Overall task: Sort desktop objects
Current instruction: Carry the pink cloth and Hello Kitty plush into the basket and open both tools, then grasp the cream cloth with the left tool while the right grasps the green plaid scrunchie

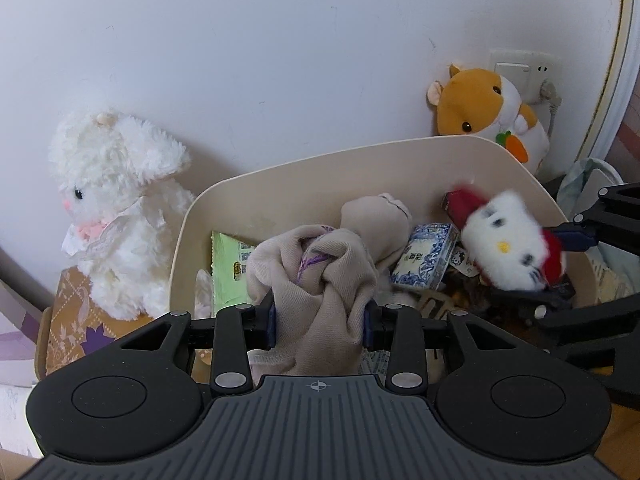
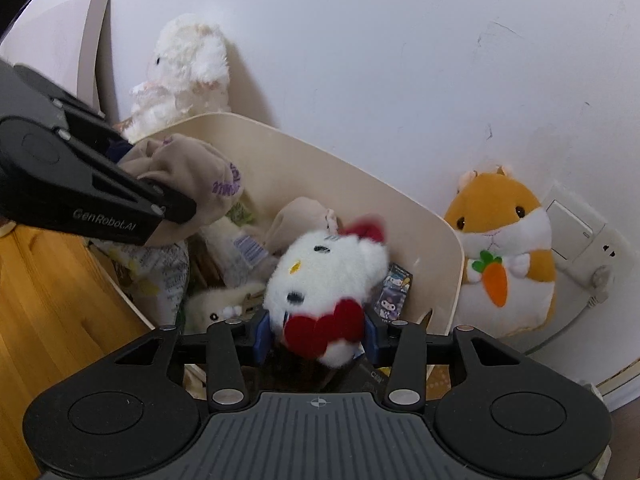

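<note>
My left gripper (image 1: 319, 320) is shut on a bunched beige cloth (image 1: 320, 280) and holds it over the near side of a cream bin (image 1: 360, 152). The cloth shows purple lettering in the right wrist view (image 2: 188, 176). My right gripper (image 2: 316, 336) is shut on a white cat plush with red bows (image 2: 324, 276), held over the bin's right part; it looks blurred in the left wrist view (image 1: 508, 248). The bin (image 2: 320, 152) holds a second beige pouch (image 1: 380, 216), a blue-and-white box (image 1: 428, 256), a green packet (image 1: 228, 256) and other small items.
A white rabbit plush (image 1: 116, 216) sits on a patterned box (image 1: 68, 320) left of the bin. An orange hamster plush (image 1: 488, 112) leans on the wall by a socket (image 1: 524, 76). The white wall is close behind. Wooden tabletop (image 2: 48, 300) lies left.
</note>
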Demonstrator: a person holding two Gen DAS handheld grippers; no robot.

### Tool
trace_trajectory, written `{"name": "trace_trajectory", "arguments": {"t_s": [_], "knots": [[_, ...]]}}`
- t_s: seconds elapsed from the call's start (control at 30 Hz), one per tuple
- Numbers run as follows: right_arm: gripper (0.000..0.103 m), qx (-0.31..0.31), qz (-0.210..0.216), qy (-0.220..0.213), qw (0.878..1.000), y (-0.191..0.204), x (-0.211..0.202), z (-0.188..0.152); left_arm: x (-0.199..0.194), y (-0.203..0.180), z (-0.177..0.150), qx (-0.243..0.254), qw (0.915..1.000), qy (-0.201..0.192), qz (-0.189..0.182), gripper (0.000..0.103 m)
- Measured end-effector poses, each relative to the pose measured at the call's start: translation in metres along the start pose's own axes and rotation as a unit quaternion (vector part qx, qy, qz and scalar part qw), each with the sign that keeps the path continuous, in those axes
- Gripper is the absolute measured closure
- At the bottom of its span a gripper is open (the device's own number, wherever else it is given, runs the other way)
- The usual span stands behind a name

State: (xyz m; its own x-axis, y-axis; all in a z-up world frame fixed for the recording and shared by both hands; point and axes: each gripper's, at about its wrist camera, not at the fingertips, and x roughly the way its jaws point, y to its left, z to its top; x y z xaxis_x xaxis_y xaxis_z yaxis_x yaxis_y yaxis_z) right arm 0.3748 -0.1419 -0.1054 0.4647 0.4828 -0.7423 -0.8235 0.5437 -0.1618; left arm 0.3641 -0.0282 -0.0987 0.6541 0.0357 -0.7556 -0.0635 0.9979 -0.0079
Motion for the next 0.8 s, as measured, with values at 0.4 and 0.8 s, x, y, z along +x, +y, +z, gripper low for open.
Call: {"name": "trace_trajectory", "arguments": {"t_s": [0.4,0.8], "knots": [[0.017,-0.009,-0.025,-0.042,0.999,0.003,-0.03,-0.005,-0.023,0.015,-0.002,-0.047,0.9984,-0.031,-0.003,0.026],[0.001,0.066,-0.032,-0.03,0.997,-0.004,-0.06,-0.069,-0.058,0.017,-0.044,-0.044,0.9975,-0.01,-0.055,0.023]]}}
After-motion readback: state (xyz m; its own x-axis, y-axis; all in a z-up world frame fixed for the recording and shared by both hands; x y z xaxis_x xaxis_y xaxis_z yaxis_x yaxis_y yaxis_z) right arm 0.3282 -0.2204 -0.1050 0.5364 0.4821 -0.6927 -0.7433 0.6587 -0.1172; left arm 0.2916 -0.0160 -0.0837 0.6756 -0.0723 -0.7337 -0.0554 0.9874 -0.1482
